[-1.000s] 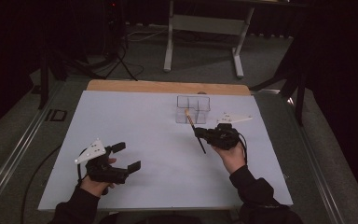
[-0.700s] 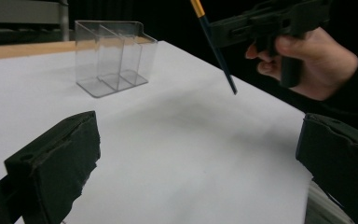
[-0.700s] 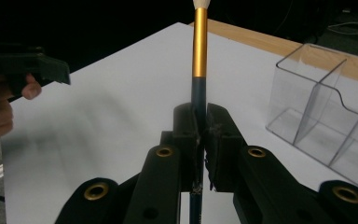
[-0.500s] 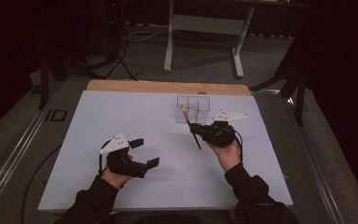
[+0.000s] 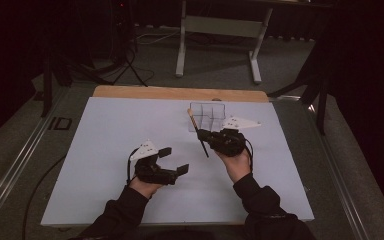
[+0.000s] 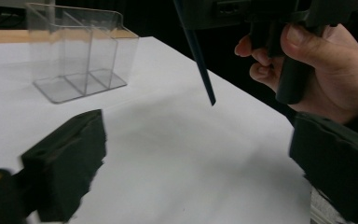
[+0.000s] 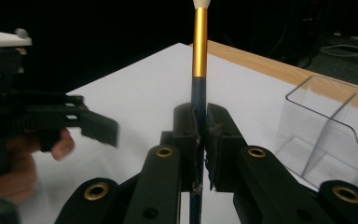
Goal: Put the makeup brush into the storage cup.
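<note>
Right gripper (image 5: 206, 136): clenched on the dark-handled, gold-ferruled brush (image 5: 198, 134).
Left gripper (image 5: 172, 160): released, jaws just closing slightly, nothing between.
Handoff: take the brush's low end squarely, near the clear plastic compartment holder (image 5: 207, 115).

Dim room, bright table, blurred foreground

From my station the one marking I can read is "ID", in dark letters on the grey floor strip (image 5: 60, 123) just left of the table's (image 5: 130, 120) far left corner in the high view. The white plates on top of the two grippers carry a few small dark dots, too small for me to read as characters. I find no lettering on the clear organizer (image 5: 207, 116) or on the brush (image 7: 199, 42) with its gold band.
</note>
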The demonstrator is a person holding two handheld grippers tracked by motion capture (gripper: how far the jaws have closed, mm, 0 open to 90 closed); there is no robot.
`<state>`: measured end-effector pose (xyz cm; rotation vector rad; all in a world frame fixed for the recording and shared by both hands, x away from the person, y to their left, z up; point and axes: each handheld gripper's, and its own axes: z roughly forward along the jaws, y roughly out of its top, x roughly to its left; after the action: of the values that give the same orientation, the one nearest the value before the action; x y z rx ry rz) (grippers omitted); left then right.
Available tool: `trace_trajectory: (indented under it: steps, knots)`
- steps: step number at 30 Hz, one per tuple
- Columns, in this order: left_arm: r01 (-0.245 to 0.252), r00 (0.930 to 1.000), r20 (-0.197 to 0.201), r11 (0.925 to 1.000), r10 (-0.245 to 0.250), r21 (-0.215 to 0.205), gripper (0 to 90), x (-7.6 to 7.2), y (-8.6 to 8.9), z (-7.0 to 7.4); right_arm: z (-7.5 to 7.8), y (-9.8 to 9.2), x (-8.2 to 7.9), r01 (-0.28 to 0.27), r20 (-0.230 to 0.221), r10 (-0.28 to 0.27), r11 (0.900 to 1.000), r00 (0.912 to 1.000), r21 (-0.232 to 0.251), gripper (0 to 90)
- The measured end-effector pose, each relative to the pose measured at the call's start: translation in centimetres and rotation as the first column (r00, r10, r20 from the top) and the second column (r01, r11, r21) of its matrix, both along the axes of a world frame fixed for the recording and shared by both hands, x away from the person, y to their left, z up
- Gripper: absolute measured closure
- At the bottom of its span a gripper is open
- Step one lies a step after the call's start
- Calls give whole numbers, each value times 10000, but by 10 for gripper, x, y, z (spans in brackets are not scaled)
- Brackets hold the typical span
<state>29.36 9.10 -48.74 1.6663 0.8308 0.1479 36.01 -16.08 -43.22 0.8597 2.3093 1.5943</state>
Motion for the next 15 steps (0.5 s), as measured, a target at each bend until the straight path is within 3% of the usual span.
trace_trajectory:
  steps: [9, 15]
  knots:
    - [70, 10000, 9, 9998, -70, 186, 233, 7, -25, -9, -5, 2, -1, -90, -151, 92, 9999, 9998, 135, 830]
    - [38, 10000, -44, 10000, -38, 55, 361, 11, -37, -16, -4, 3, -1, -145, -133, 146, 9999, 9998, 94, 830]
